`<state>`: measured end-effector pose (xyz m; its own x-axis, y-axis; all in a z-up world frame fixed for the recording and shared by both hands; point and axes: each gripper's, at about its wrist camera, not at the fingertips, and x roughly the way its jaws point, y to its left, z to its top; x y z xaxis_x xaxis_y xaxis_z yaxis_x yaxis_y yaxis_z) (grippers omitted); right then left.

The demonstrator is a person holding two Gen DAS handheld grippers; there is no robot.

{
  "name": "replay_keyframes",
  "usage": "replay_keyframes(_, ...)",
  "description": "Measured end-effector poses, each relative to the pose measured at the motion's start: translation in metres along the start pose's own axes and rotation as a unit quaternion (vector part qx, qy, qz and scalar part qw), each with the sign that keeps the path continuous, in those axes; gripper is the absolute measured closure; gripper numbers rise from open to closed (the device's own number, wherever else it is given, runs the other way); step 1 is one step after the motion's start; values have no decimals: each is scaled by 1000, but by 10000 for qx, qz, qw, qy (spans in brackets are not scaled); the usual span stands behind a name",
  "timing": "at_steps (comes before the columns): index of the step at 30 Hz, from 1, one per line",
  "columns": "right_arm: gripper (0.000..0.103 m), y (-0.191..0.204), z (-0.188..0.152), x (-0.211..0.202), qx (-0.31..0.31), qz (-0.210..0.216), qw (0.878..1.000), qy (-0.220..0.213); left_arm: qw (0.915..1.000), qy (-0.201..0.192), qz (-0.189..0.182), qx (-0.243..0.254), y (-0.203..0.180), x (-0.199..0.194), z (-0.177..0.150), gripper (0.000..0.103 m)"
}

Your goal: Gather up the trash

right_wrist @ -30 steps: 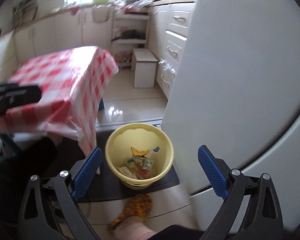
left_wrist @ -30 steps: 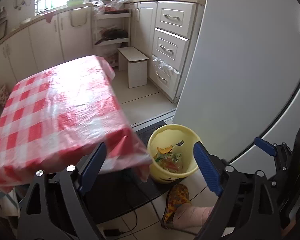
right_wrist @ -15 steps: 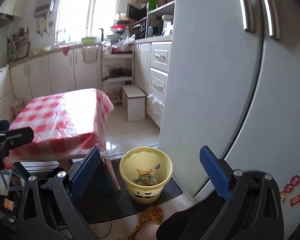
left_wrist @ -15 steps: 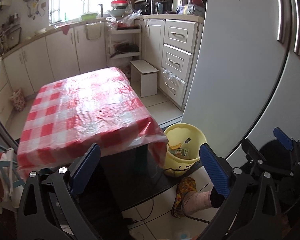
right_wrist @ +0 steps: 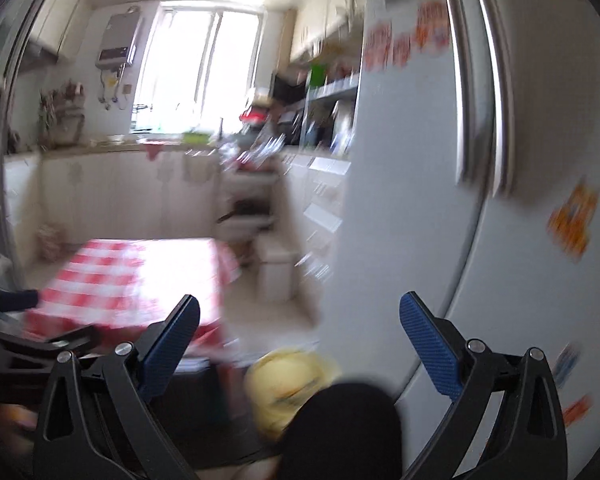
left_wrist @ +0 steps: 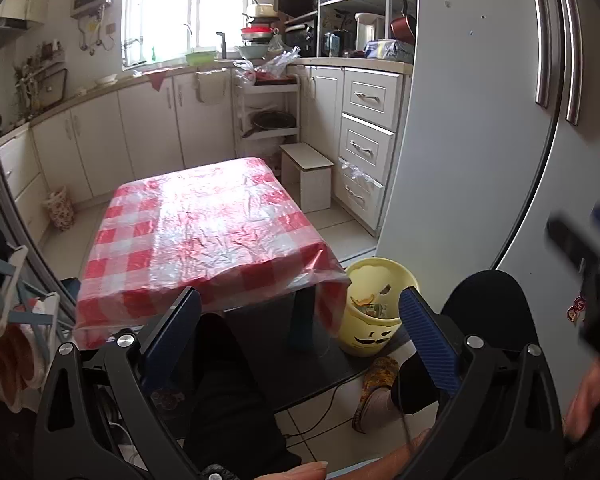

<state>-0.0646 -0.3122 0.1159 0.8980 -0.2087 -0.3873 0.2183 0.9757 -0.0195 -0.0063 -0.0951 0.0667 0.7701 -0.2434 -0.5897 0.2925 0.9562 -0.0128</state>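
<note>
Beside the table (left_wrist: pixel 204 220), the yellow bin (left_wrist: pixel 374 320) stands upright, mouth up; both grippers' fingers (left_wrist: pixel 426 336) spread wide, empty.

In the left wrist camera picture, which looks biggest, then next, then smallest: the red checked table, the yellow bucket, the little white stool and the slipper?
1. red checked table
2. yellow bucket
3. white stool, close to the bucket in looks, and farther away, so unsure
4. slipper

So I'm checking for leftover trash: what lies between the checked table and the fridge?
In the left wrist view, only the yellow bin stands there, between the table and the fridge, partly on a dark mat.
</note>
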Motion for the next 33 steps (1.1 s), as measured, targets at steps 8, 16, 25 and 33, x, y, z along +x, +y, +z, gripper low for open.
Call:
replay_keyframes(8,7,19,-46,4,-274,-187,9981,518,9998,32,33,-180,8,-12,-12,8)
replay_keyframes(16,7,25,-44,-9,-423,-86,9985,330,9999,21,129,17,-6,-16,-13,8)
replay_keyframes(25,7,27,-44,-11,-454,-98,9986,269,9998,12,143,117,-14,-19,-13,8)
replay_keyframes(33,7,35,-43,-15,-631,-237,9976,145,9998,-35,144,115,-12,-24,-14,8)
